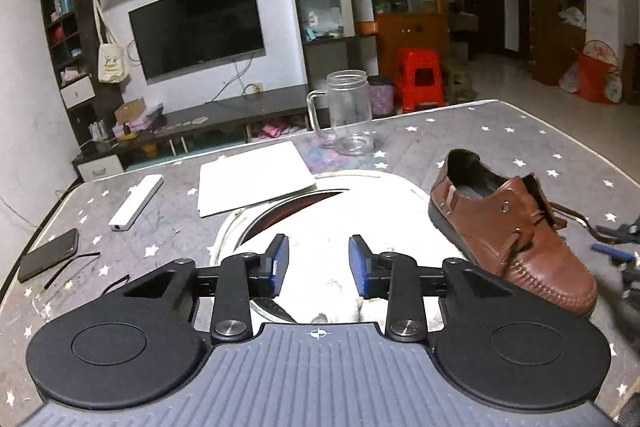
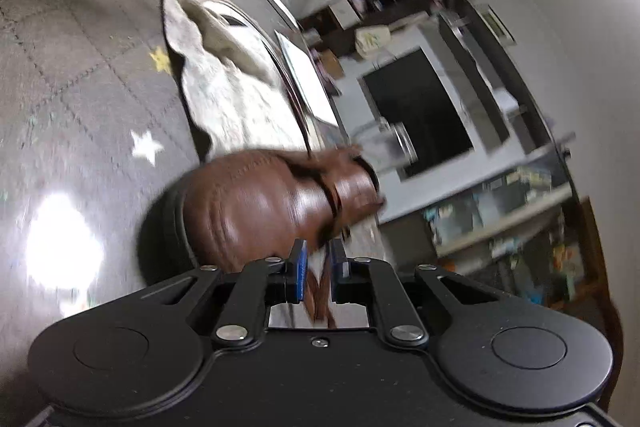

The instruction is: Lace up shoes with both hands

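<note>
Your brown shoe (image 1: 516, 231) sits upright on its sole on the star-patterned table (image 1: 460, 131), at the right edge of the white cloth (image 1: 320, 223) that covers a round tray. In the left wrist view its long axis runs on a slant: the open heel end is farther from you and toward the middle, the stitched toe nearer you and to the right. The brown lace (image 1: 576, 217) trails out from the tongue toward the right, away from the shoe.

Your left gripper (image 1: 318, 265) hangs over the cloth, just left of the shoe, its blue pads apart with nothing between them.

In the right wrist view the picture is rolled and blurred. There the shoe (image 2: 260, 203) points its toe toward your right gripper (image 2: 318, 267), with the heel opening away. The pads of that gripper are drawn close together and clamped on the lace (image 2: 318, 291), which runs from the shoe's lacing down between them.

A glass jar (image 1: 350, 113), a white sheet (image 1: 252, 179), a white stick (image 1: 136, 203) and a dark phone (image 1: 48, 255) lie well apart from the shoe.
</note>
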Demonstrator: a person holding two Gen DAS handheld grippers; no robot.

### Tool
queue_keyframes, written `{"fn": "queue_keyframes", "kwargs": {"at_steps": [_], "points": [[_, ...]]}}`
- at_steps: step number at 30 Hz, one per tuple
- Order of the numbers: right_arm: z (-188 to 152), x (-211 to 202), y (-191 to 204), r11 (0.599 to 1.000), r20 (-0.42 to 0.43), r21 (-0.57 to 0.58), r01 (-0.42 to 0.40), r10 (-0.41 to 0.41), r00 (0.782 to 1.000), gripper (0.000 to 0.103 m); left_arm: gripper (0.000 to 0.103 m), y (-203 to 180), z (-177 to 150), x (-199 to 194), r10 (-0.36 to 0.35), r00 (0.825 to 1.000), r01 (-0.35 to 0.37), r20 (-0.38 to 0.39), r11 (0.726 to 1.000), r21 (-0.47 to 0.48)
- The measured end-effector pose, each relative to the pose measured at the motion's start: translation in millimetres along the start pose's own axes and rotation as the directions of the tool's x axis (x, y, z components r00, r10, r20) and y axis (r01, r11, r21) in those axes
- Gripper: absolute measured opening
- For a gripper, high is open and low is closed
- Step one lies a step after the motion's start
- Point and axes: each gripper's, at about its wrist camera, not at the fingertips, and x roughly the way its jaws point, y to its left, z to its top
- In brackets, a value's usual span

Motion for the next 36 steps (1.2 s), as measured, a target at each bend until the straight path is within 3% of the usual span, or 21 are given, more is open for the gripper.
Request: {"fn": "queue_keyframes", "kwargs": {"at_steps": [8,17,24,36], "points": [[-52,-7,-16,0.993,-0.185,0.119,0.011,0.012,0.983,0.011,0.046,-23,-3,4,-0.030,1.000,0.030,-0.002,0.997,0.068],[-93,-9,-16,0.987,-0.327,0.158,0.035,0.019,0.945,0.011,0.050,-30,-7,16,-0.047,0.998,0.049,-0.029,0.996,0.078],[-110,14,-17,0.986,-0.375,0.149,0.075,-0.014,0.927,0.011,0.051,-32,-10,21,-0.043,0.998,0.046,-0.049,0.996,0.081],[-111,76,-35,0.978,-0.379,0.171,0.119,-0.046,0.924,0.011,0.052,-34,-15,33,-0.039,0.995,0.046,-0.094,0.996,0.071]]}}
